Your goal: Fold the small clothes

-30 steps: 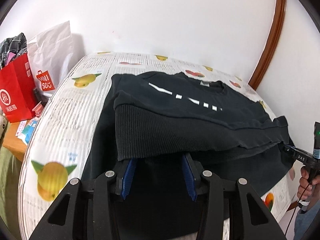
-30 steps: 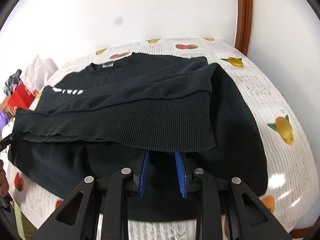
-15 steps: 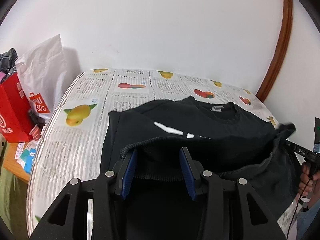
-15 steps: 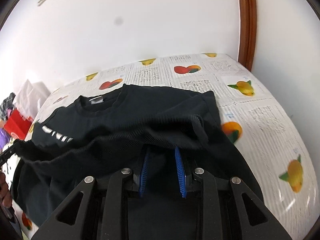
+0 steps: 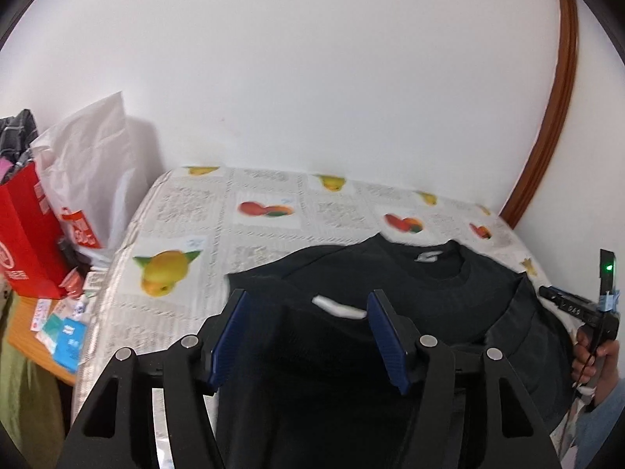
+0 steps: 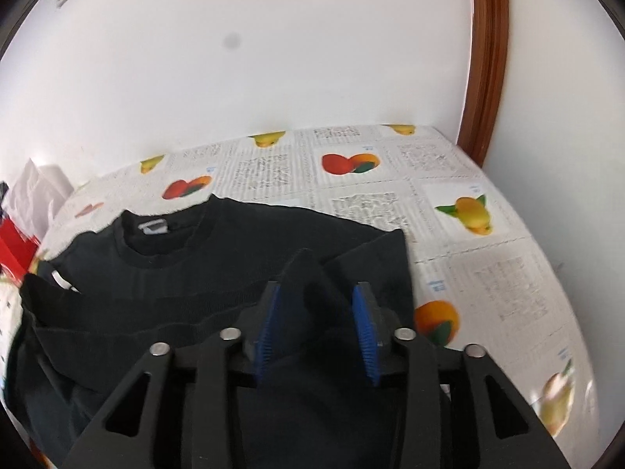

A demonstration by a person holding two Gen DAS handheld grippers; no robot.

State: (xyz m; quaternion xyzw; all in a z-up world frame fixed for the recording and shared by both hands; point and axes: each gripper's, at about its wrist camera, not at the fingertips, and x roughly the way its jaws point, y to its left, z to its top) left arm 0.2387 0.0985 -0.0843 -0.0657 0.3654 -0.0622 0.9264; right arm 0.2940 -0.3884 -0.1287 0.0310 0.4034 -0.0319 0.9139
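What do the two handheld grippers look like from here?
Both the left gripper and right gripper have matte black linkage frames with silver pivot bolts and ridged blue pads on the fingers. The right gripper's handle carries a green light.

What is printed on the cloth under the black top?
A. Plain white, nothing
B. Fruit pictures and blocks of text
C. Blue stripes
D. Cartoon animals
B: the tablecloth under the black sweatshirt shows lemons, oranges and red fruit between panels of grey text.
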